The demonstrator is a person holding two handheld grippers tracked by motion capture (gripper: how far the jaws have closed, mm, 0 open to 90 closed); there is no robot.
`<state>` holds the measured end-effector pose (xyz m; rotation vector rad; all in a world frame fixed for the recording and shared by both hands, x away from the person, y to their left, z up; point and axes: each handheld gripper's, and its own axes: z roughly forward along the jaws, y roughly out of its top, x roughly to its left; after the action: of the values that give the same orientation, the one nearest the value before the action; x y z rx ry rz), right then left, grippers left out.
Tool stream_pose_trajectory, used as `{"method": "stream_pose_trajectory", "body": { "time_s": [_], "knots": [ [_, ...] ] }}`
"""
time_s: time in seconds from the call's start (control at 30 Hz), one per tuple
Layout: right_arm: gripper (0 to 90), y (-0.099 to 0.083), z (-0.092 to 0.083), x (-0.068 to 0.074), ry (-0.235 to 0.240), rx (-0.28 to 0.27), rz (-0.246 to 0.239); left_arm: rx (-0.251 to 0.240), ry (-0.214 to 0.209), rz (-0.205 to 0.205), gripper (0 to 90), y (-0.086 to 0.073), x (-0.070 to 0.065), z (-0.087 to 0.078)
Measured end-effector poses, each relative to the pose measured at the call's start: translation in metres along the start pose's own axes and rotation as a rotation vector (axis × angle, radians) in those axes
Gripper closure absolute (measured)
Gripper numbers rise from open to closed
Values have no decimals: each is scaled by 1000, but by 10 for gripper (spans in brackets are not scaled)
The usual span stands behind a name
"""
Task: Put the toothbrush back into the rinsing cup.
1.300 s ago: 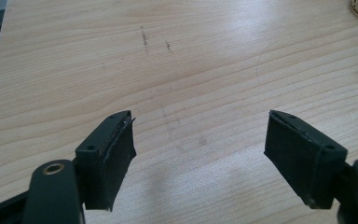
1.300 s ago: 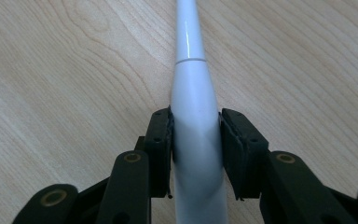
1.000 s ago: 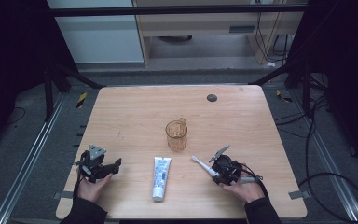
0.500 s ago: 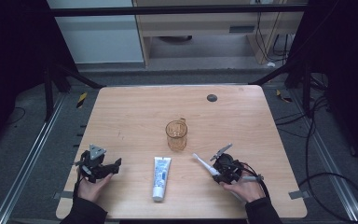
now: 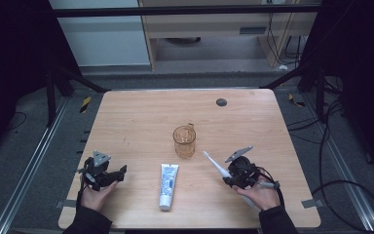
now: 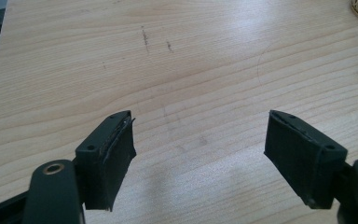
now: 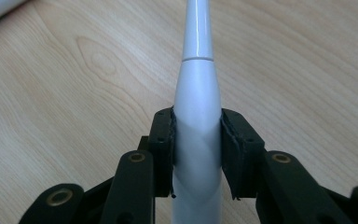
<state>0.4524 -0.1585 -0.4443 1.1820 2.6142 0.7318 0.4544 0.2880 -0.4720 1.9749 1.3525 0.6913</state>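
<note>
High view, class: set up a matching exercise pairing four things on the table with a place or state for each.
Things:
1. toothbrush
2. toothpaste tube
3. cup
4. left gripper

States:
A. open, nothing between its fingers
B. upright at mid-table
C. lying flat between the two hands
D. clamped in the right gripper

Pairs: 1-D, 2-C, 3-B, 4-A

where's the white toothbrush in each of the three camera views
High view: toothbrush lies lower right of centre, slanting up-left from the right tool.
Right gripper view: toothbrush stands centre, clamped between the jaws.
Left gripper view: not in it.
Shared landmark: the wooden table.
</note>
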Motion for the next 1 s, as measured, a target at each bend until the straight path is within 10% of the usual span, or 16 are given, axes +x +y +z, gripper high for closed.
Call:
{"method": "stream_pose_trajectory", "body": {
  "time_s": [1.0],
  "knots": [
    [670,15,-40,-8,-67,-681,208,-19,7,-15,229,1,0,-1]
  ]
}}
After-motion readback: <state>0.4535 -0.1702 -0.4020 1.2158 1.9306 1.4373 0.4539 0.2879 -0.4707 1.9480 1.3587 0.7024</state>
